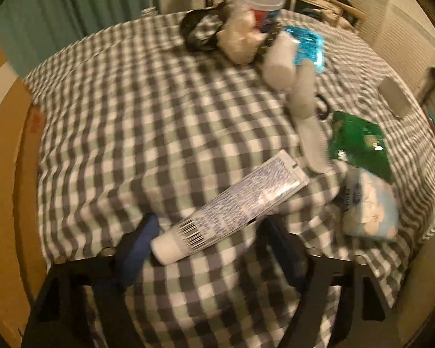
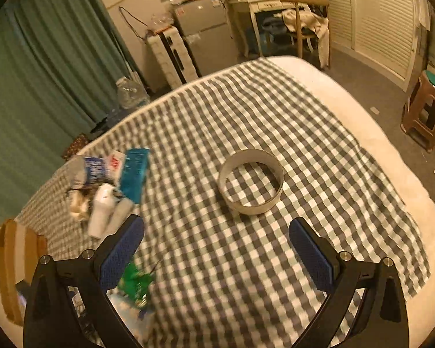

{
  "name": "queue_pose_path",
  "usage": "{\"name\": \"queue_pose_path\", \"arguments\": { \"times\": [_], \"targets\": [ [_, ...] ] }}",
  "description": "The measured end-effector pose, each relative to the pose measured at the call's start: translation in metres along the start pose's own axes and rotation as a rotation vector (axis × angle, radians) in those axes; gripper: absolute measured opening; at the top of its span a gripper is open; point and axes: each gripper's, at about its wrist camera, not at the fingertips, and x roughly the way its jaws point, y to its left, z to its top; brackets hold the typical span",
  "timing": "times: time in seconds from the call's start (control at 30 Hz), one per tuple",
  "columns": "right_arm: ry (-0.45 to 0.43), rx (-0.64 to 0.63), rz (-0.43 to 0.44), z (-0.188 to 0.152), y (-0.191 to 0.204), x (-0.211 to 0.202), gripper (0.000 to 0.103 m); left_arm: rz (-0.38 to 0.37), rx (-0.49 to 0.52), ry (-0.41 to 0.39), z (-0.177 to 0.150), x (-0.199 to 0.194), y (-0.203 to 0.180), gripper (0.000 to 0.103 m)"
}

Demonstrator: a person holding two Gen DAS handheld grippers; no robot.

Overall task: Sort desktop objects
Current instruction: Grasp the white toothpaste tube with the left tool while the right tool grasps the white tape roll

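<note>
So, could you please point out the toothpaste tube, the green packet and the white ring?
toothpaste tube (image 1: 232,206), left wrist view, mid-body.
green packet (image 1: 358,145), left wrist view, centre.
white ring (image 2: 250,207), right wrist view, near wall.

Left wrist view: motion blur throughout. Print on the white tube (image 1: 232,206) unreadable; barcode bars only. The tube covers part of the left gripper's (image 1: 214,229) far finger (image 1: 284,249), so contact between pad and tube cannot be judged. Tissue pack (image 1: 371,206) lettering smeared. Grey object (image 1: 395,97) near the table's right edge too blurred to identify. Cardboard box (image 1: 3,156) cut off at the frame's left.

Right wrist view: green packet (image 2: 136,281) partly hidden behind the right gripper's (image 2: 217,249) near finger (image 2: 121,258). Clustered items at left smeared; blue box (image 2: 134,175) text illegible, possibly a carton.
</note>
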Motion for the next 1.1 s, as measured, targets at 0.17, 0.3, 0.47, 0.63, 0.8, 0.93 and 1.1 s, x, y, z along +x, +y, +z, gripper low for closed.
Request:
{"name": "queue_pose_path", "arguments": {
  "times": [0.17, 0.3, 0.47, 0.63, 0.8, 0.93, 1.1],
  "targets": [
    [0.054, 0.023, -0.043, 0.009, -0.01, 0.044, 0.101, -0.075, 0.024, -0.006, 0.01, -0.003, -0.009, 0.036],
    [0.091, 0.033, -0.074, 0.017, -0.017, 0.077, 0.101, -0.124, -0.023, 0.006, 0.025, 0.002, -0.003, 0.036],
    [0.126, -0.004, -0.125, 0.018, -0.019, 0.105, 0.101, -0.12, 0.02, 0.011, 0.036, 0.01, -0.011, 0.051],
    [0.152, -0.001, -0.146, 0.016, -0.026, 0.118, 0.092, -0.057, 0.146, 0.002, 0.046, 0.013, -0.033, 0.055],
    [0.15, -0.018, -0.153, 0.011, -0.028, 0.109, 0.08, -0.083, 0.094, 0.018, 0.046, 0.01, -0.021, 0.023],
    [0.149, -0.012, -0.118, 0.007, -0.027, 0.095, 0.08, -0.092, 0.09, 0.019, 0.043, 0.0, -0.015, 0.023],
    [0.118, -0.044, -0.092, 0.008, -0.009, 0.067, 0.08, -0.112, 0.029, 0.002, 0.037, -0.018, -0.007, 0.023]
  ]
}}
